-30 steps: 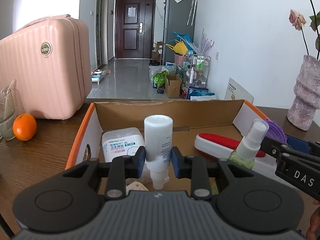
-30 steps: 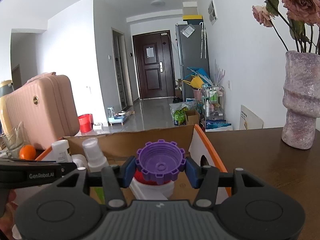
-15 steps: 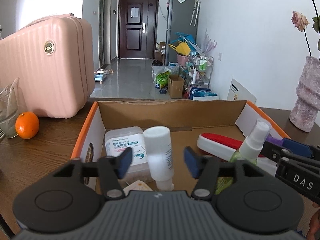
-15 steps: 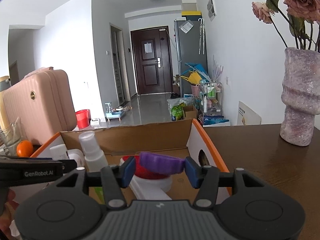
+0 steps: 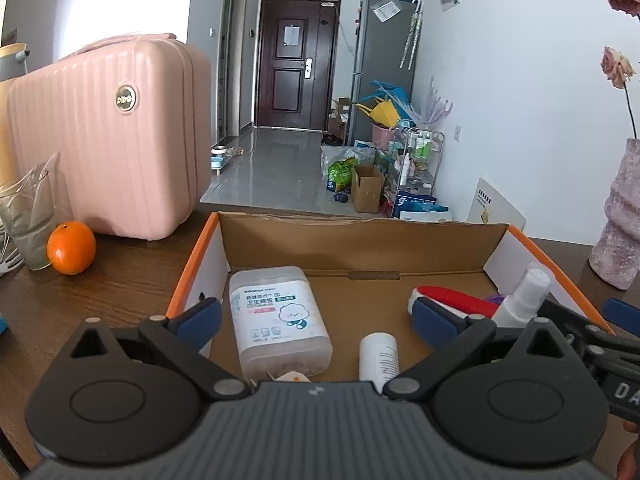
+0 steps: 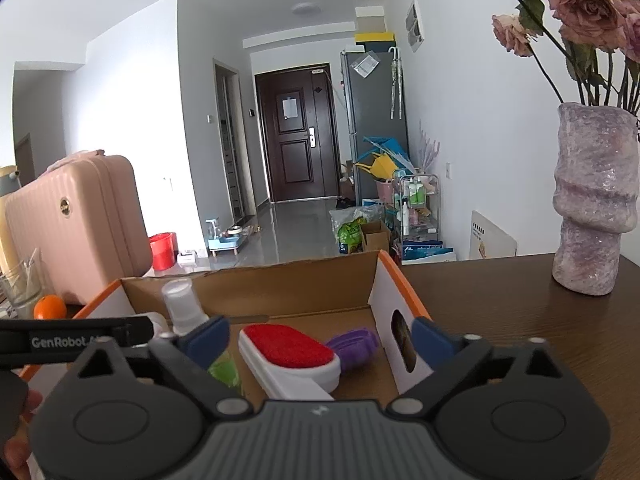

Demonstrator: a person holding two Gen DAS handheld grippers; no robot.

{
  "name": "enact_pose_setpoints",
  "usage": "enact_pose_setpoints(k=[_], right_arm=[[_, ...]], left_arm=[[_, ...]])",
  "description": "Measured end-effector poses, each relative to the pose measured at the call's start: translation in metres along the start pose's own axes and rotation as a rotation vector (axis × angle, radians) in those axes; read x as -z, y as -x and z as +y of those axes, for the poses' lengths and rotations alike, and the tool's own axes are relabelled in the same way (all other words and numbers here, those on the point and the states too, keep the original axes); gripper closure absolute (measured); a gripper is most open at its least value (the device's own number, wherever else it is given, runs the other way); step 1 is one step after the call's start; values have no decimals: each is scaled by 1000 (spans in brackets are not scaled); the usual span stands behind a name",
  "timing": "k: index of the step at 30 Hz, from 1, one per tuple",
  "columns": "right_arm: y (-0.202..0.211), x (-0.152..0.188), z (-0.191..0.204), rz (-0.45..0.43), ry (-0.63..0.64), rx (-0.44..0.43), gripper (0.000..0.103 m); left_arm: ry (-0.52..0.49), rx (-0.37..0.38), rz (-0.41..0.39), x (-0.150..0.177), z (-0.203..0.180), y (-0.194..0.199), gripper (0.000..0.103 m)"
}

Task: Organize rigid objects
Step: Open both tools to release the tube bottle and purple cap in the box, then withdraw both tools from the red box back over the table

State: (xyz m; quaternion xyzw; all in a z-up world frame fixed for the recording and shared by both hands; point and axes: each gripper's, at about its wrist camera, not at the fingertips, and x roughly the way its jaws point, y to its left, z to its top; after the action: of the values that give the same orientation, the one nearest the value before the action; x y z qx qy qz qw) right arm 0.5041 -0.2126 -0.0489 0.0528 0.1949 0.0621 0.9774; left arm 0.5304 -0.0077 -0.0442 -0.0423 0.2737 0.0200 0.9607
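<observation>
**Both jaws spread, drop-off step ending**

Left gripper (image 5: 316, 318) and right gripper (image 6: 320, 334) have just been opening; jaws stand wide, gripping nothing. Landmark: cardboard box (image 5: 362, 242). White bottle (image 5: 378, 356) lies on the box floor just beside the cotton-swab case (image 5: 278, 318); purple cap (image 6: 354, 347) rests inside beside the red brush (image 6: 288, 350). Judged: release done. Next: withdraw clear of the box walls, fetch remaining items.

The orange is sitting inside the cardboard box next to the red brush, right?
Not quite. The orange is outside the cardboard box, on the table beside the pink suitcase and the glass. The left wrist view shows it. The red brush is the one in the box.
</observation>
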Motion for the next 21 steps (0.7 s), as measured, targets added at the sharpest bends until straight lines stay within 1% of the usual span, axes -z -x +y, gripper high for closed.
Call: enact_pose_setpoints(k=[15,21], right_arm=[[0,0,-1,-4,-10,-8,0],[6,-2,2,-18,-2,-12,0]], left_arm=[[6,-5,4,-1,2,-1,0],[3,-21,-14,1,-1,6,0]])
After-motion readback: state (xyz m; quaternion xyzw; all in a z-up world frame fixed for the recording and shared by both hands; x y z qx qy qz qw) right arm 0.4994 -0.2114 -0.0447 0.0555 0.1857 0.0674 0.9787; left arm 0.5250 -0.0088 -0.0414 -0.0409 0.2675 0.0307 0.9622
